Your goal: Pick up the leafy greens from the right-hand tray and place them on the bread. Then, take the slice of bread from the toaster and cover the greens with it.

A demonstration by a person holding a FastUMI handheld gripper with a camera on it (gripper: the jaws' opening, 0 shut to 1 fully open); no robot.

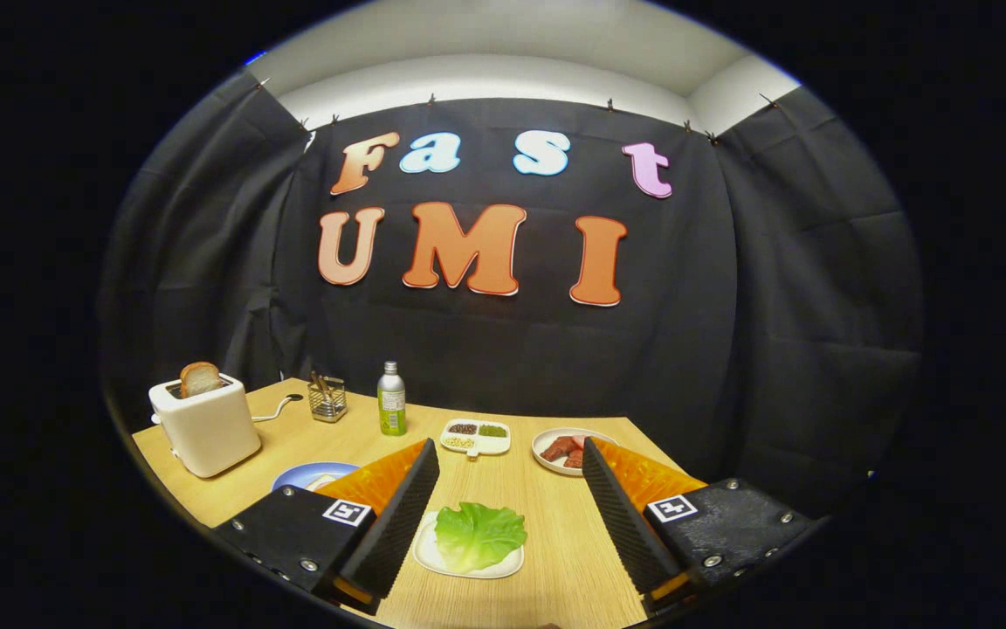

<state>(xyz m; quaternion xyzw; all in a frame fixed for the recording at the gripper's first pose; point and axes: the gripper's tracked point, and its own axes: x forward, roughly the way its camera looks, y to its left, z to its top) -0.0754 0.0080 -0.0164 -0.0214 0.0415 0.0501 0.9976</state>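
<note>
A green lettuce leaf [478, 535] lies on a small white tray [430, 556] on the wooden table, between my two fingers and low down near their bases. My gripper [510, 458] is open and holds nothing, hovering above the table. Behind the left finger a blue plate [300, 475] peeks out with something pale on it, mostly hidden. A white toaster [206, 423] stands at the table's far left with a slice of bread [199, 378] sticking up from its slot.
Beyond the fingers stand a green bottle [392, 400], a wire basket of sticks [327, 398], a divided white dish of seeds [476, 436] and a white plate of red meat pieces [565, 449]. Black cloth walls close in the table at back and right.
</note>
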